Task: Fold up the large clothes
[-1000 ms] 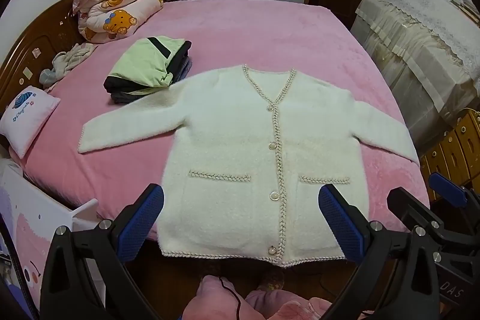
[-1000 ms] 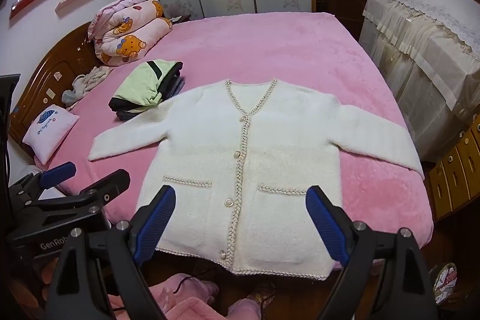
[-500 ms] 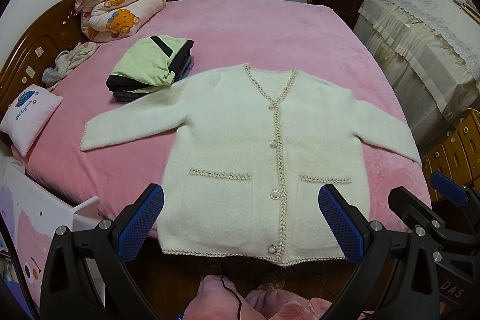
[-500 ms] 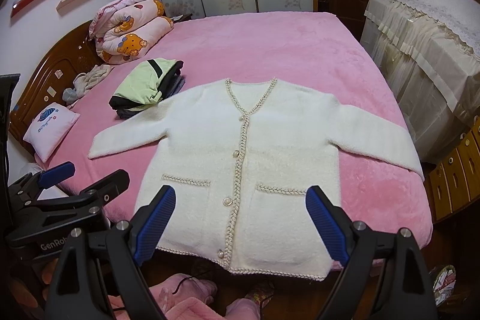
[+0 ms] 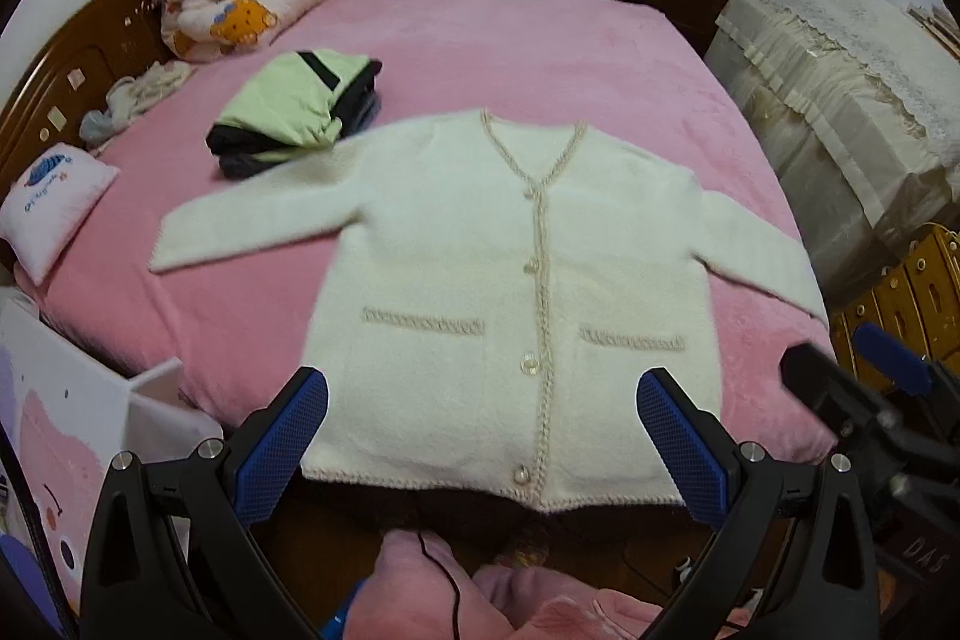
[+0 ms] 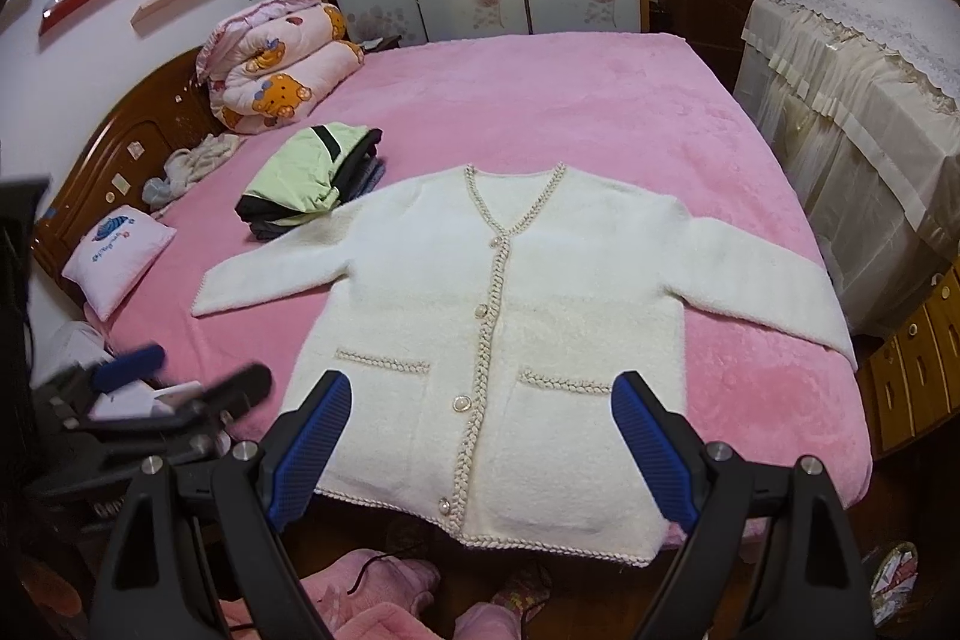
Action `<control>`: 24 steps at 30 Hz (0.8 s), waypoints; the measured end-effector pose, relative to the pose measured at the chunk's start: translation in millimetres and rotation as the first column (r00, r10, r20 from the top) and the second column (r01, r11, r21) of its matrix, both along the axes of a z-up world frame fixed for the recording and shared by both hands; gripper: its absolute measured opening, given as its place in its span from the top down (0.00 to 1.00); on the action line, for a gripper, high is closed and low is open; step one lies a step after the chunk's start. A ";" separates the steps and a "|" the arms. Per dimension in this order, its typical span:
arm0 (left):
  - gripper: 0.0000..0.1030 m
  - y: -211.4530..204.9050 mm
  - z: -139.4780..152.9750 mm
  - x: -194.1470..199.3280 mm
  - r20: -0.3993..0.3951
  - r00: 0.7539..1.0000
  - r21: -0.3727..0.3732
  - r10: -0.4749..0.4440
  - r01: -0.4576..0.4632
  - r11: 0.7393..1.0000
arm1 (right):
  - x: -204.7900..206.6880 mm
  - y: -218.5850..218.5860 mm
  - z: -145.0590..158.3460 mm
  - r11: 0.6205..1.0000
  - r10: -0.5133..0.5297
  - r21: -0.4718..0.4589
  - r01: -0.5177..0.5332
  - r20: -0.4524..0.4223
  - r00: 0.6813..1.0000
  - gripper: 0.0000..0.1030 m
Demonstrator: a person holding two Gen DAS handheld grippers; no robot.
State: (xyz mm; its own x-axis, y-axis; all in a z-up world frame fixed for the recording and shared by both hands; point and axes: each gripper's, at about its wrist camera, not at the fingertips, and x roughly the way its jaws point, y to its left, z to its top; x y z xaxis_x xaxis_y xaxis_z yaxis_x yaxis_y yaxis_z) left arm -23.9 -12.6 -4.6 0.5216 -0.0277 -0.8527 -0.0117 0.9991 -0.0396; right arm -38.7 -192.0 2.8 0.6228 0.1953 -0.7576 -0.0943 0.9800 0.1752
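Cream cardigan [image 5: 510, 280] spread flat and face-up on the pink bed [image 5: 480, 40], buttoned down the front, both sleeves stretched out to the sides, hem hanging just over the near edge. Not a single fold in it yet, so by the look of things the job on this garment sits right at the start. Off toward the headboard, a stack of folded clothes [image 5: 294, 112] with a green piece on top, touching or just beside the cardigan's shoulder; probably finished work, though that stays a guess. Rolled bear-print quilt [image 5: 240, 10] and a small pink pillow [image 5: 54, 214] well clear of the action.

Left tool [image 5: 480, 436] wide open, empty, poised above the hem. Right tool [image 6: 480, 430] likewise spread wide, gripping nothing, held over the lower front between the pockets. No contact with fabric from either one.

Still to do, judging from the layout: sleeves in across the body, sides over, then hem up toward the collar.
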 end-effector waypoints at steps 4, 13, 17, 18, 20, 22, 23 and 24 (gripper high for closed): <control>0.01 -0.8 1.9 -4.5 0.004 1.000 0.035 0.009 -0.009 0.999 | 7.0 -6.6 1.7 1.000 0.009 -0.014 -0.009 0.020 1.000 0.13; 0.01 15.8 3.3 -3.3 0.004 1.000 0.006 0.027 -0.027 1.000 | 9.2 8.2 7.4 0.999 0.051 -0.016 -0.050 0.037 0.998 0.13; 0.01 33.5 -8.1 6.6 -0.046 0.998 -0.037 0.037 -0.038 0.999 | 15.7 22.4 1.0 0.997 0.072 -0.034 -0.072 0.012 0.997 0.13; 0.01 40.6 -13.1 9.9 -0.068 0.997 -0.058 0.043 -0.047 0.997 | 18.4 26.7 -0.7 0.996 0.075 -0.042 -0.075 0.003 0.997 0.13; 0.01 57.9 -24.0 23.7 -0.109 0.992 -0.089 0.064 -0.074 0.993 | 24.3 37.0 -4.1 0.995 0.082 -0.063 -0.083 -0.011 0.997 0.13; 0.01 84.7 -40.2 34.3 -0.165 0.982 -0.143 0.095 -0.119 0.983 | 28.3 50.0 -7.3 0.991 0.092 -0.093 -0.093 -0.015 0.996 0.13; 0.01 98.1 -47.9 39.3 -0.191 0.976 -0.170 0.110 -0.143 0.975 | 32.1 60.8 -11.3 0.987 0.103 -0.123 -0.104 -0.016 0.995 0.13; 0.01 112.8 -56.0 44.8 -0.218 0.967 -0.196 0.128 -0.172 0.965 | 35.7 70.8 -15.8 0.982 0.112 -0.153 -0.113 -0.015 0.994 0.13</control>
State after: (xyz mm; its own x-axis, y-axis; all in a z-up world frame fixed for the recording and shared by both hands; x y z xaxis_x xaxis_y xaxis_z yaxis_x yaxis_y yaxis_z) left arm 20.9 100.2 -60.6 0.3511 -0.1541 -0.9236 -0.1904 0.9540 -0.2315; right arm -3.0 -121.3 -12.9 0.5987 0.1447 -0.7878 -0.2044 0.9786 0.0243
